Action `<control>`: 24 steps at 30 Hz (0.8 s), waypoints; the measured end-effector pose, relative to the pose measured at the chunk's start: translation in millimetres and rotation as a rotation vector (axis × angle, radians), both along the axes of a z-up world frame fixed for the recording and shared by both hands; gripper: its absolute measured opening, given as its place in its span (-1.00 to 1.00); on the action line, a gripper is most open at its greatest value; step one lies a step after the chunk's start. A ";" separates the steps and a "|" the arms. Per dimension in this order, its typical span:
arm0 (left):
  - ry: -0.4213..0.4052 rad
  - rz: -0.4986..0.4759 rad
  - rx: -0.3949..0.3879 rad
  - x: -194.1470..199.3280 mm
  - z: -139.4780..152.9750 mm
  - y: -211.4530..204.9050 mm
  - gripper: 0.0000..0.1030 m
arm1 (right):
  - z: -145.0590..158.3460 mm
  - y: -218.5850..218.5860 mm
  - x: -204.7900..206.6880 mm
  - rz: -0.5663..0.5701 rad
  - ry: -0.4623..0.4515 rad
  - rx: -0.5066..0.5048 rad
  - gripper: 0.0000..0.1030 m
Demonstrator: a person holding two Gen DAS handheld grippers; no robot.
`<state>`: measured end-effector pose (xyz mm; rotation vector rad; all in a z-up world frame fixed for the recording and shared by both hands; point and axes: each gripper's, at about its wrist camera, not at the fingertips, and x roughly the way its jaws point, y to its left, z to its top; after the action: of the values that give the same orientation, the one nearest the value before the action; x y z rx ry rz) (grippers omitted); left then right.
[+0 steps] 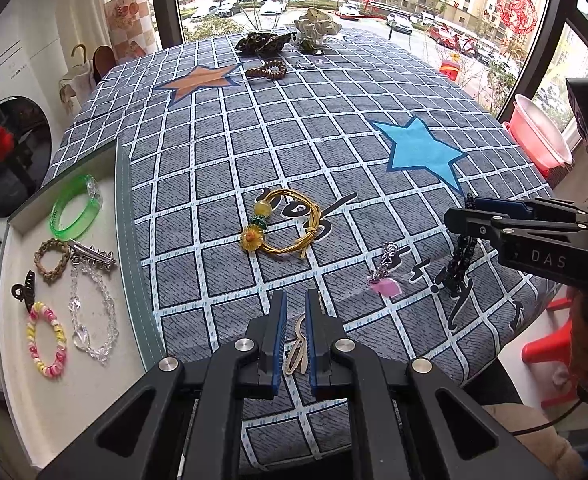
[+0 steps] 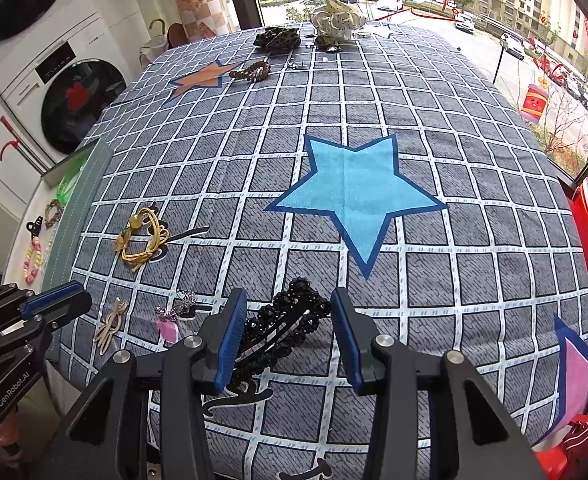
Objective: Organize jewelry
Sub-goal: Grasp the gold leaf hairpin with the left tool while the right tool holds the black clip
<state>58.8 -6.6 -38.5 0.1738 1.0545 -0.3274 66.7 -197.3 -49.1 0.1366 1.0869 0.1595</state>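
Black linkage arms, silver pivot screws, blue ribbed jaws pads [image 1: 278, 336]; white "DAS", "GenRobot.AI" lettering.

Bare checked cloth [image 2: 334, 112] spans mid-frame in both views. In the left wrist view, the gold hair tie [image 1: 283, 226] lies at centre, the pink charm [image 1: 386, 276] lower right, and the tray wall [image 1: 127, 216] rises at left; scrunchies [image 2: 326, 26] crowd the top edge.
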 end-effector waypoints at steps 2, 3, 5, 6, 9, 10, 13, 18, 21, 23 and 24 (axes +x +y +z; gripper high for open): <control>0.010 0.003 0.002 -1.3 -3.6 -1.5 -0.69 | -2.3 -0.7 -0.6 -0.001 0.008 0.008 -0.10; 0.021 0.005 -0.001 -1.0 -5.6 -1.8 -0.69 | -3.3 -1.1 -1.4 -0.001 0.010 0.009 -0.10; 0.029 0.005 0.004 -1.0 -8.1 -2.6 -0.69 | -3.8 -2.0 -2.5 -0.002 0.011 0.013 -0.10; 0.027 0.004 0.011 -1.0 -9.1 -3.4 -0.68 | -3.6 -2.5 -3.6 -0.004 0.010 0.015 -0.10; 0.030 0.005 0.020 -1.1 -11.6 -4.0 -0.68 | -3.0 -4.3 -5.0 -0.007 0.006 0.020 -0.10; 0.031 0.006 0.021 -0.8 -12.5 -3.8 -0.68 | -3.4 -5.0 -4.8 -0.008 0.006 0.021 -0.10; 0.041 0.010 0.025 0.5 -15.9 -3.2 0.21 | -6.1 -4.5 -2.7 0.003 0.018 0.036 -0.09; -0.030 0.019 0.043 -4.8 -8.5 -3.5 1.00 | -13.5 -9.3 2.0 -0.025 0.059 0.078 -0.01; -0.038 0.023 0.072 -3.4 -11.0 -5.2 1.00 | -13.2 -8.3 -1.0 -0.052 0.080 0.050 0.25; -0.043 0.019 0.090 -2.9 -13.3 -7.3 1.00 | -13.4 -7.0 -5.9 -0.078 0.089 0.042 0.27; -0.043 0.013 0.095 -2.9 -14.7 -8.3 1.00 | -15.2 -5.6 -8.2 -0.092 0.101 0.043 0.27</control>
<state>56.0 -15.0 -53.2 0.2576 1.0287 -0.2607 58.5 -203.0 -64.3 0.2352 1.1760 0.0941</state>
